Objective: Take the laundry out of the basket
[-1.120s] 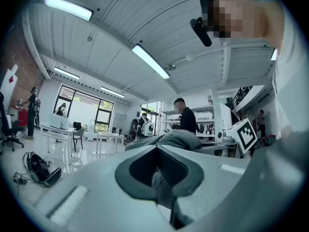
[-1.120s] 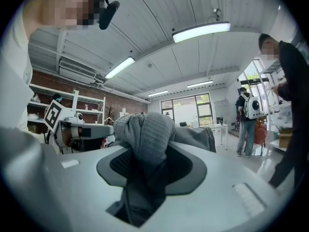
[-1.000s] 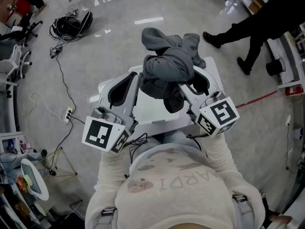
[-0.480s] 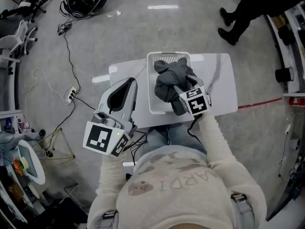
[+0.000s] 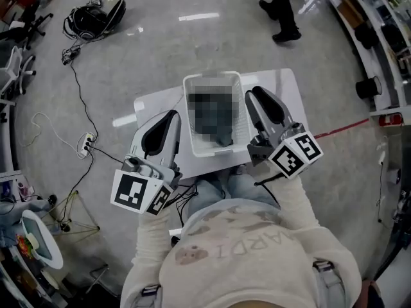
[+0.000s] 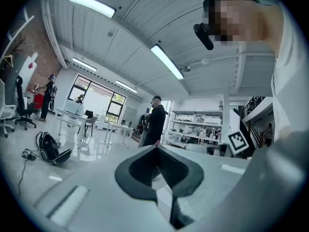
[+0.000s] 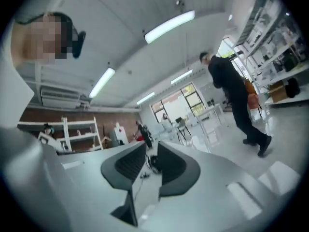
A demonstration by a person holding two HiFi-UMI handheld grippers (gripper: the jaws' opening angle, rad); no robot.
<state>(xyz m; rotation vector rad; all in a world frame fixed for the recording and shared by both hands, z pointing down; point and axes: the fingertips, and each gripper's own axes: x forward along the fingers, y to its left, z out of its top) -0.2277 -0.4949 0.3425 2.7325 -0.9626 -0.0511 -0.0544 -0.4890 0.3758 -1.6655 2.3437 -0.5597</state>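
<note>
A grey shiny floor (image 5: pixel 192 56) is seen all around. A black bag (image 5: pixel 96 21) and some wires (image 5: pixel 67 56) are seen lying on it, and a thin red line (image 5: pixel 347 129) is seen on it too. Long lights (image 6: pixel 166 62) are fixed to the white ceiling (image 6: pixel 120 37). Big windows (image 6: pixel 94 93) are set in the far wall. Shelves (image 6: pixel 193 124) are filled with things.

Head view: both forearms reach forward, elbows bent.

Left gripper (image 5: pixel 170 115) sits at 9 o'clock, level, nose toward 1 o'clock. Jaw tips together, nothing between them.

Right gripper (image 5: pixel 254 95) sits at 3 o'clock, level, nose toward 11 o'clock. Jaws have just been closing; a narrow gap remains, with nothing in it.
</note>
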